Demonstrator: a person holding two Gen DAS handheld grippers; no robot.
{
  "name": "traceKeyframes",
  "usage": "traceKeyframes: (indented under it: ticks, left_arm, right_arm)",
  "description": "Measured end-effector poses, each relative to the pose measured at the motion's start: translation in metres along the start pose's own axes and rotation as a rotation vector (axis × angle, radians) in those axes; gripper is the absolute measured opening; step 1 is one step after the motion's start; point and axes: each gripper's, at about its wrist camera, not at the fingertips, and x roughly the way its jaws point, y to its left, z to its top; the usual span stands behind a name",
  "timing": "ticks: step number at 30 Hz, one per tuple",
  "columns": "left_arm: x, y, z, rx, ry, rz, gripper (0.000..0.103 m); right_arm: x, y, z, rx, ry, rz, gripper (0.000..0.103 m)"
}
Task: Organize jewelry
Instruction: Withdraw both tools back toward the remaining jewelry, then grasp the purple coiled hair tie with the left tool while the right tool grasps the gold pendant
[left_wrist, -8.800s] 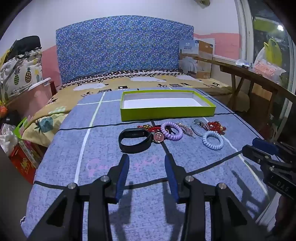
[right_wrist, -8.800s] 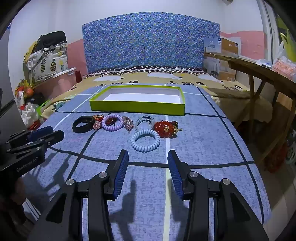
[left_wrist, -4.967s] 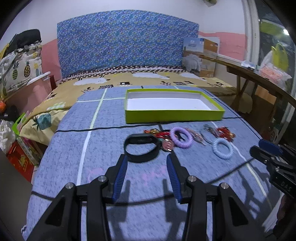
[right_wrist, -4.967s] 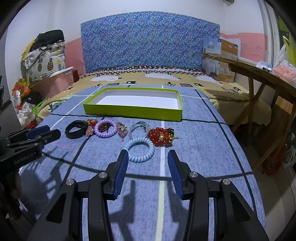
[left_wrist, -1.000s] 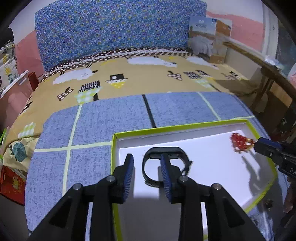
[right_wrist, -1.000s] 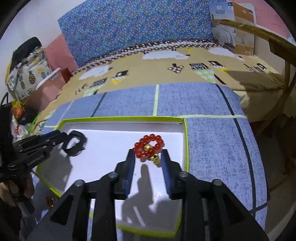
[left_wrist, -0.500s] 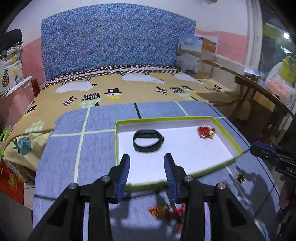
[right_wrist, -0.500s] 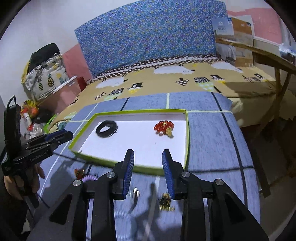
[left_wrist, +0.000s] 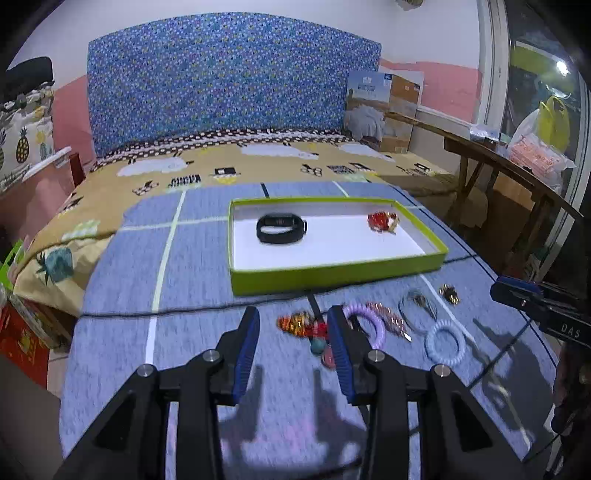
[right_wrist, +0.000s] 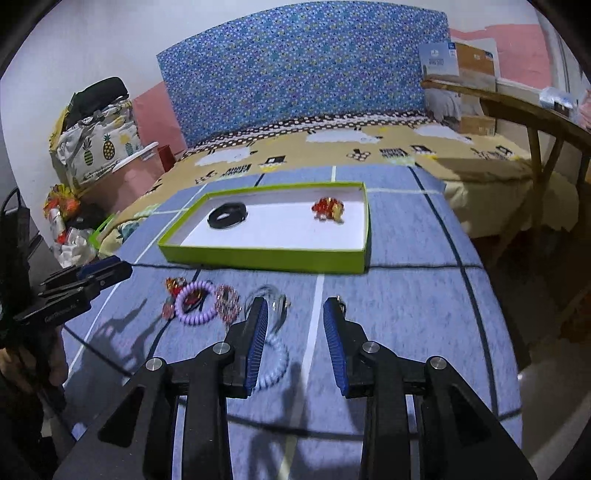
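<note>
My left claw (left_wrist: 291, 325) hung wide open over the blue cloth (left_wrist: 122, 280), holding nothing; my right claw (right_wrist: 293, 314) gaped the same, empty. Just past my left fingers lay a red charm (left_wrist: 301, 325), a purple coil (left_wrist: 371, 321), a pink clip (left_wrist: 391, 321), a wire hoop (left_wrist: 417, 306) and a pale blue coil (left_wrist: 445, 343). Farther off, the green tray (left_wrist: 332, 275) held the black band (left_wrist: 281, 229) and red beads (left_wrist: 383, 221), well apart.
</note>
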Motion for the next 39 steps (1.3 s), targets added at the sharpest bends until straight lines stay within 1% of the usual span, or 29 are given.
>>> traceKeyframes:
  ticks: [2,9,16,27,33,38,39]
  left_arm:
    - [-0.001,-0.001,-0.005,-0.002,0.015,-0.008,0.04]
    - [0.005,-0.01,-0.015,-0.004,0.055,-0.039,0.04]
    - [0.022,-0.02,-0.013,0.013,0.094,-0.078,0.04]
    - [0.055,-0.037,-0.004,0.057,0.156,-0.11,0.039]
    - [0.063,-0.041,-0.003,0.068,0.184,-0.115,0.03]
    - [0.066,-0.046,-0.002,0.093,0.194,-0.103,0.018]
    - [0.067,-0.046,-0.002,0.1,0.196,-0.095,0.018]
  right_arm:
    - [0.0,-0.003,-0.005,0.021,0.011,0.013,0.032]
    - [0.002,-0.008,-0.015,0.035,0.024,-0.005,0.032]
    - [0.015,-0.014,-0.015,0.033,0.047,-0.022,0.032]
    - [0.046,-0.025,-0.009,0.02,0.109,-0.069,0.032]
    - [0.059,-0.027,-0.003,0.01,0.137,-0.072,0.032]
    - [0.069,-0.026,0.0,0.0,0.166,-0.09,0.032]
    - [0.07,-0.027,0.001,0.0,0.171,-0.091,0.032]
